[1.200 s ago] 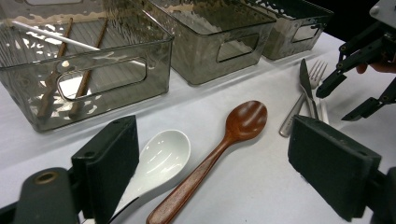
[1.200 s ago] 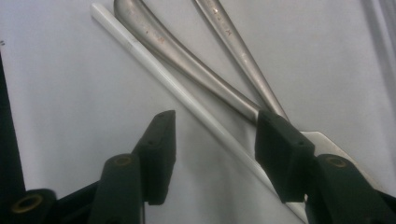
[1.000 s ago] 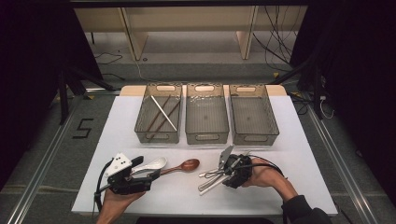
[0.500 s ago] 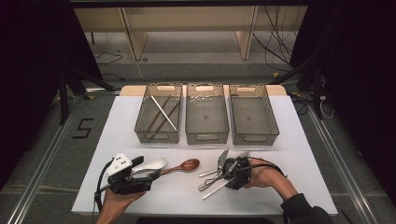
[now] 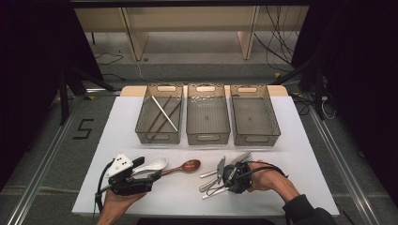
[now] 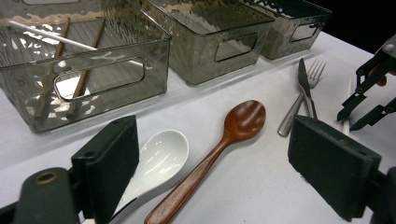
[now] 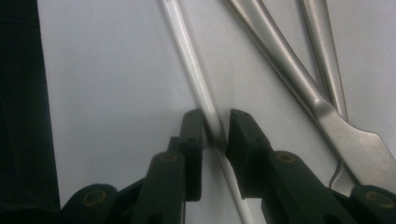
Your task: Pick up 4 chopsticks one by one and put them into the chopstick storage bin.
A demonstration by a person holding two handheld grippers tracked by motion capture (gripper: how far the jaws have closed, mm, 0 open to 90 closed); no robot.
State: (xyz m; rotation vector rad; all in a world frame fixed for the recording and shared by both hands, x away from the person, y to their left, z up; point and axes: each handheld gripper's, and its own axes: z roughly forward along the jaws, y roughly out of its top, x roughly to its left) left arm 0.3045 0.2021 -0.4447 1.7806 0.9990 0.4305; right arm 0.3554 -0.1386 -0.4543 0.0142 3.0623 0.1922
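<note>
The right gripper has its black fingers narrowed around a thin white chopstick lying flat on the white table; whether both pads touch it cannot be told. Just right of those fingers lie a steel knife and another steel handle. The left gripper is spread wide, with a white ceramic spoon and a brown wooden spoon between its fingers. Beyond them stand three clear grey bins.
</note>
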